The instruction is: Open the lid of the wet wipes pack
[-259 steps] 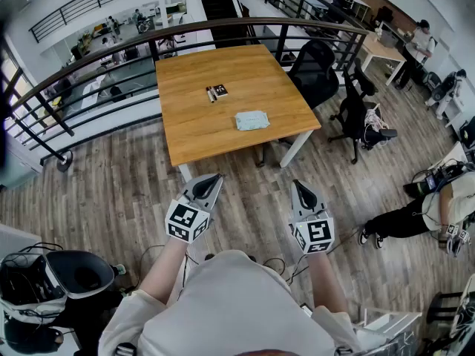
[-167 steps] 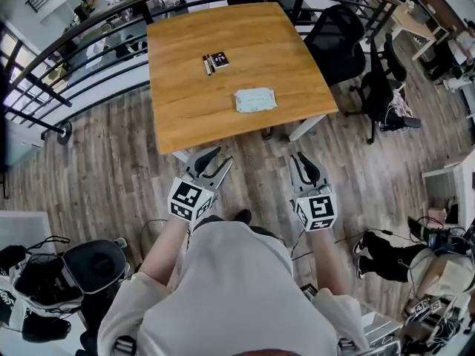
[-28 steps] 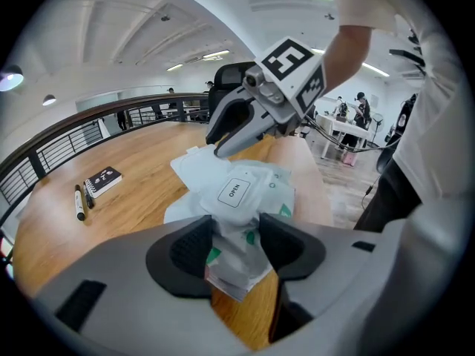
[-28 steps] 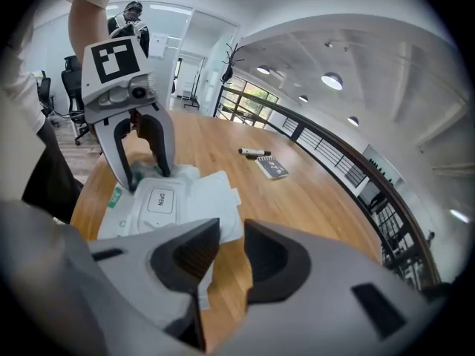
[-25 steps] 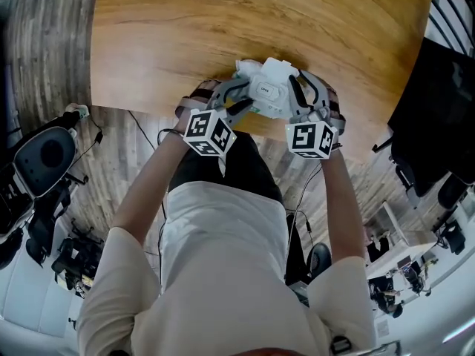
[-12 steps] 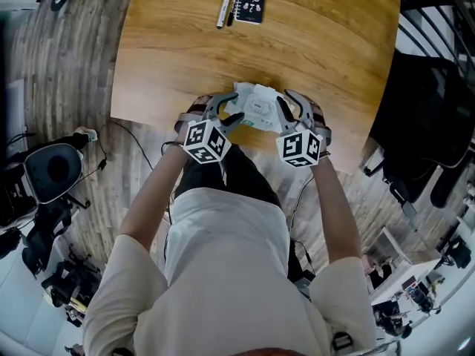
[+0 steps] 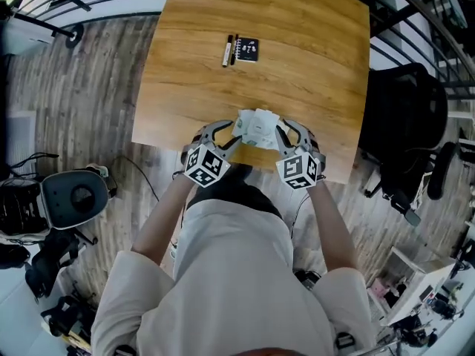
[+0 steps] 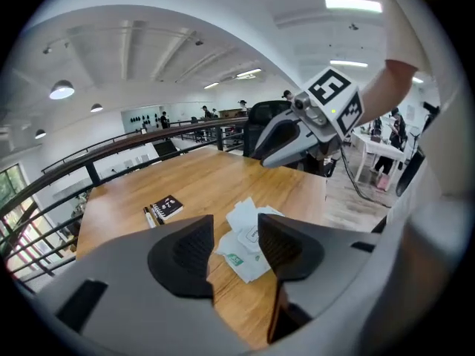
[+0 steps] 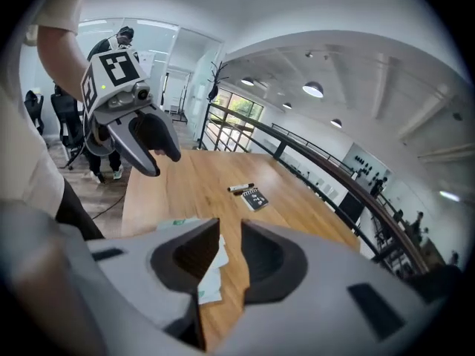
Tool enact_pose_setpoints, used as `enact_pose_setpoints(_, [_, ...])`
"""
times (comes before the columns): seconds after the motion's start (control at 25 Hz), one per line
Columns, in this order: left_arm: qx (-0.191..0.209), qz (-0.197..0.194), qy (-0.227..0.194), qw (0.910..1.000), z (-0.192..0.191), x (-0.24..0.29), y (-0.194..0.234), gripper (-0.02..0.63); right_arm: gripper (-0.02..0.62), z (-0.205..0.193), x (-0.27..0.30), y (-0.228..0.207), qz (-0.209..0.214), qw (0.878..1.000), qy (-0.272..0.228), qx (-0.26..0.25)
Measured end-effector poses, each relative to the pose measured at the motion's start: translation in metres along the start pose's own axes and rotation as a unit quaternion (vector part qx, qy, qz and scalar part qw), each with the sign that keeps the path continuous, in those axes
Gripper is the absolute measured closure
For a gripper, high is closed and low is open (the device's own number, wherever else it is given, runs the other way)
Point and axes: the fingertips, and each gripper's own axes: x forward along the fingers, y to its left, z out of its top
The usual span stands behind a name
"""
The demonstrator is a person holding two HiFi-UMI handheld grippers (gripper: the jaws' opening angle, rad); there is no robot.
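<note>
just changed: the left gripper (image 8: pixel 236 232) and the right gripper (image 9: pixel 230 236) were down at the pack (image 7: pixel 256 128) a moment ago; now both are lifted off it and it lies alone
left jaws: apart; they have just closed in a little, with nothing between them
right jaws: a small way apart, nothing between them
pack: on the bench (image 7: pixel 297 65), near the edge by the person, below and between the two grippers, touching neither
lid: a white flap (image 8: pixel 242 213) stands up on top of the pack; I think that is the lid, open, but it is too small to be sure
what it means: the job looks done or nearly done, and a closer look at the lid would settle it
around: a notebook (image 7: pixel 247 50) and a pen (image 7: pixel 226 51) lie side by side further back on the bench, well apart from the pack; a black chair (image 7: pixel 404 117) stands beside the bench on the right
in the way: nothing lies between the jaws and the pack
</note>
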Motion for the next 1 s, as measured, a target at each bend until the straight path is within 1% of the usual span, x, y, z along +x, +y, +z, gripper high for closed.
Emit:
enact_pose_setpoints(0.12, [-0.014, 0.001, -0.022, 0.9997, 0.013, -0.026, -0.001, 0.440, 0.505, 0.015, -0.026, 0.005, -0.013, 0.999, -0.001, 0.032])
enact_pose_setpoints(0.24, [-0.016, 0.002, -0.039, 0.9991, 0.026, -0.052, 0.002, 0.467, 0.505, 0.030, -0.049, 0.010, -0.030, 0.997, -0.001, 0.064])
enact_pose_setpoints(0.4, [-0.019, -0.006, -0.056, 0.9982, 0.040, -0.087, 0.002, 0.493, 0.506, 0.050, -0.083, 0.020, -0.052, 0.993, -0.003, 0.108])
enact_pose_setpoints(0.6, [-0.026, -0.017, -0.079, 0.9964, 0.046, -0.125, 0.005, 0.526, 0.531, 0.072, -0.115, 0.037, -0.091, 0.988, -0.004, 0.128])
enact_pose_setpoints(0.8, [-0.023, -0.026, -0.099, 0.9944, 0.047, -0.155, 0.002, 0.571, 0.540, 0.089, -0.141, 0.061, -0.117, 0.980, -0.023, 0.158])
enact_pose_setpoints(1.0, [-0.013, -0.041, -0.097, 0.9943, 0.040, -0.177, -0.012, 0.589, 0.560, 0.097, -0.168, 0.083, -0.140, 0.974, -0.035, 0.176])
